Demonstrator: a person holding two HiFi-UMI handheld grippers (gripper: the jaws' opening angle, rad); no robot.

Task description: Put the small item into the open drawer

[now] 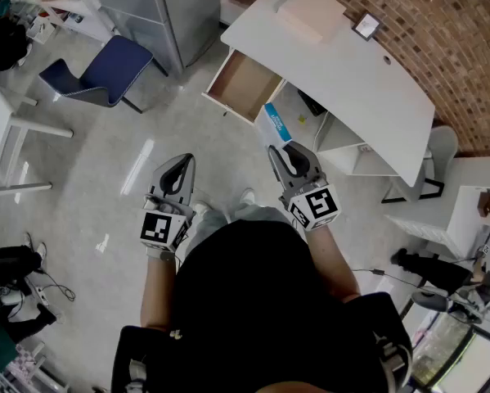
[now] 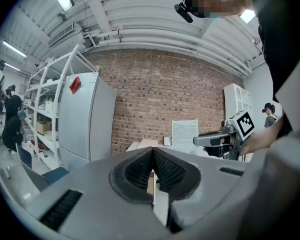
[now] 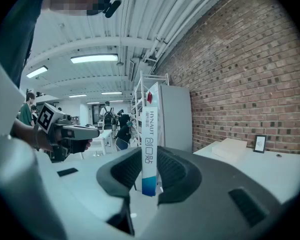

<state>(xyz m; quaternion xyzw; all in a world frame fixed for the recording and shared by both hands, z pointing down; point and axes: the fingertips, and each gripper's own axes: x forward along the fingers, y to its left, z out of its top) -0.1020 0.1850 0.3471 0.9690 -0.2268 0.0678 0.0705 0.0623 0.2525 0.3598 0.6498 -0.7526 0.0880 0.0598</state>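
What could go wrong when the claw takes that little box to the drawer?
1. The right claw pinches the box only near its bottom end, so most of it sticks out; it might tilt or slip on the way.
2. The drawer is open under the desk edge, so the long box could bump its rim and land outside it.

White box [image 1: 275,124] with a blue end and blue lettering, left gripper [image 1: 184,162] and right gripper [image 1: 278,151] both grey with black-and-white square markers, desk [image 1: 343,72] white, its drawer [image 1: 245,84] light brown inside, chair [image 1: 114,68] navy, wall [image 1: 457,39] red-brown brick.
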